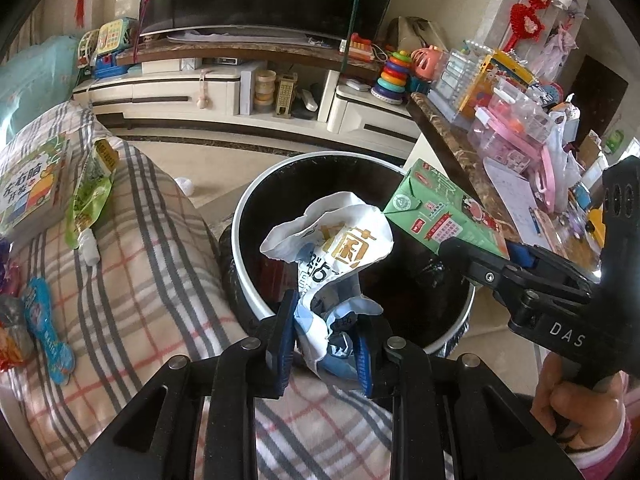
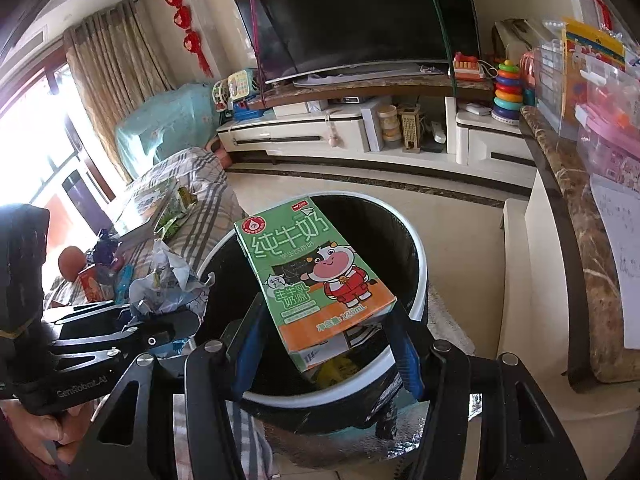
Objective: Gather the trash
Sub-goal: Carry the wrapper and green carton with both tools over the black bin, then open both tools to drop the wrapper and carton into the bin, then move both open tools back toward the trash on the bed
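My left gripper [image 1: 324,338] is shut on a crumpled white and blue wrapper [image 1: 332,248], which it holds over the near rim of a round black-lined trash bin [image 1: 246,216]. My right gripper [image 2: 326,346] is shut on the lower end of a green and orange milk carton [image 2: 308,268], tilted above the open bin [image 2: 420,276]. From the left wrist, the carton [image 1: 440,212] and right gripper [image 1: 480,246] hang over the bin's right side. The right wrist view has the left gripper [image 2: 176,320] and wrapper [image 2: 168,280] at the bin's left edge.
A plaid-covered sofa [image 1: 152,280] left of the bin carries a green pouch [image 1: 90,196], a book [image 1: 32,188] and a blue wrapper [image 1: 48,320]. A marble counter [image 2: 568,208] crowded with toys runs along the right. A TV stand [image 2: 340,128] lies beyond.
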Motion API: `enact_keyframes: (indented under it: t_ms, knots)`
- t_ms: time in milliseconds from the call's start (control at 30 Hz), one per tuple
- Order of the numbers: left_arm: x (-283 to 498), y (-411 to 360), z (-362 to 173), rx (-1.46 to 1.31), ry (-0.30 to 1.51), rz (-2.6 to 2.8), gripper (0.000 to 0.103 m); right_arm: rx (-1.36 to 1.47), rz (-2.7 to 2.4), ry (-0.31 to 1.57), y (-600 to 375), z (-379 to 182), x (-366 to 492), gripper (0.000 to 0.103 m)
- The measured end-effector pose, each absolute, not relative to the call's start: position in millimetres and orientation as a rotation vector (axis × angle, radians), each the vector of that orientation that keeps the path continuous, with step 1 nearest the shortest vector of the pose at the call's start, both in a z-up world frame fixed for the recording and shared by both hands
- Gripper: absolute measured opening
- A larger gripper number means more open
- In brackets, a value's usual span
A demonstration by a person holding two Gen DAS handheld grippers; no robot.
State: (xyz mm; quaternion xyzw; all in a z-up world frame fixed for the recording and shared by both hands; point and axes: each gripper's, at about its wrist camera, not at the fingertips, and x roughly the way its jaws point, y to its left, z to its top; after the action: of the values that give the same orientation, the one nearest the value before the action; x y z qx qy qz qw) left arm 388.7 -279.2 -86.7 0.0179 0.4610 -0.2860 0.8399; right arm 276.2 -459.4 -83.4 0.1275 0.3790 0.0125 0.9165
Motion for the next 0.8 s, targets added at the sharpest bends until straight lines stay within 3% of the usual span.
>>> enact_keyframes:
  t_ms: [100,200,267,333,633,800]
  knots:
    - [393.1,-284.8,-87.9,0.044,0.973,-0.602,0.024,0.26,0.023,0.788,-460.8,-84.6,281.3,0.058]
    - [395.8,-290.9,-88.6,0.054,0.971,-0.597,0.03,0.259,0.024,0.8,-462.0,-87.2,285.4,0.058]
    - [396.6,-292.8,-89.6,0.058,0.969,-0.584,0.053,0.266,0.031,0.808,-462.6,-89.3,288.4,0.058]
    - [395.8,-292.4,-89.4,0.059,0.962,-0.574,0.061,0.276,0.041,0.822,-464.4,-92.2,291.9,0.059]
    - [379.1,-270.5,-95.3,0.033,0.973,-0.558,0.064,0.322,0.052,0.808,-468.0,-91.0,285.1,0.074]
    - [359.8,-243.7,-93.5,-0.001,0.959,-0.527,0.064,0.33,0.062,0.793,-459.0,-86.1,277.8,0.076]
